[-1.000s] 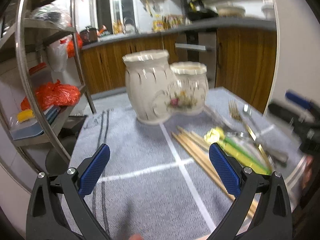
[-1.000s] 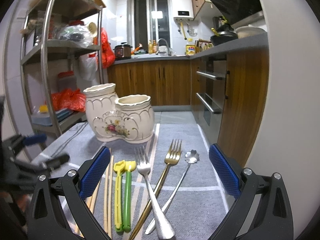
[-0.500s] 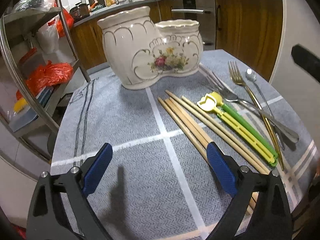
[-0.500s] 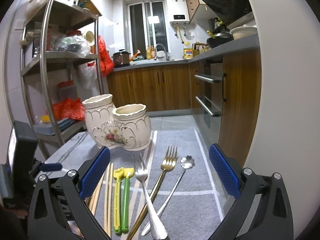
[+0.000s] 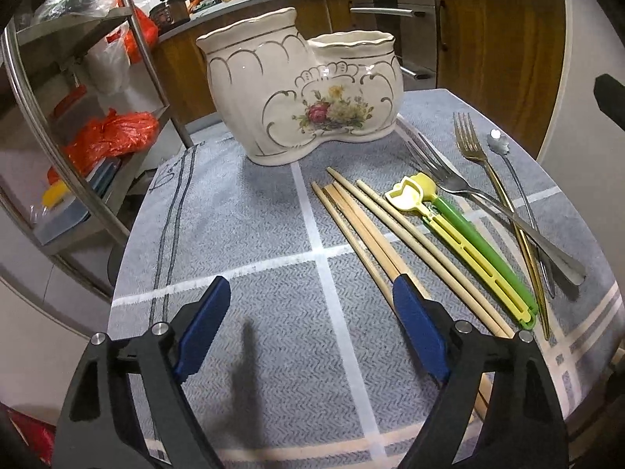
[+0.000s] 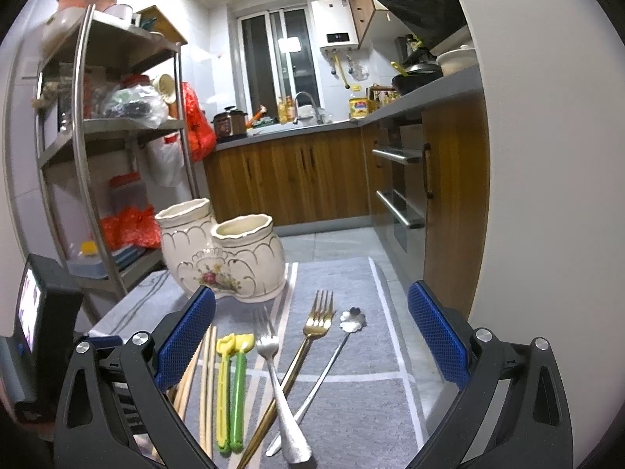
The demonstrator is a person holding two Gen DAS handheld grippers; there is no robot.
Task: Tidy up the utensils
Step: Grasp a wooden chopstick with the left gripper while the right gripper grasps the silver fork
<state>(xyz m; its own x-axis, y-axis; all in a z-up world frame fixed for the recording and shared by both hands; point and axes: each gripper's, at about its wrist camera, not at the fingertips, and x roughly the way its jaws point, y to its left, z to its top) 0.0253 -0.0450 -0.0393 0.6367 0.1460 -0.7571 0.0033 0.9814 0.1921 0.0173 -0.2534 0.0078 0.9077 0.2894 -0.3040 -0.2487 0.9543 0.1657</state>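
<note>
Both sets of jaws are standing wide apart, holding nothing. The left gripper (image 5: pixel 308 322) is hovering low over the grey cloth (image 5: pixel 234 203), its right pad just over the chopsticks (image 5: pixel 363 226) at four o'clock. The right gripper (image 6: pixel 310 334) is hanging higher, above the silver fork (image 6: pixel 273 375), gold fork (image 6: pixel 308 336) and spoon (image 6: pixel 336 351). The ceramic holder (image 5: pixel 304 97) is sitting at twelve o'clock, apparently empty. Nothing is sorted yet; every utensil, yellow and green tongs (image 5: pixel 461 234) included, is lying flat. Compared with a second ago, the left gripper has dropped closer to the chopsticks.
</note>
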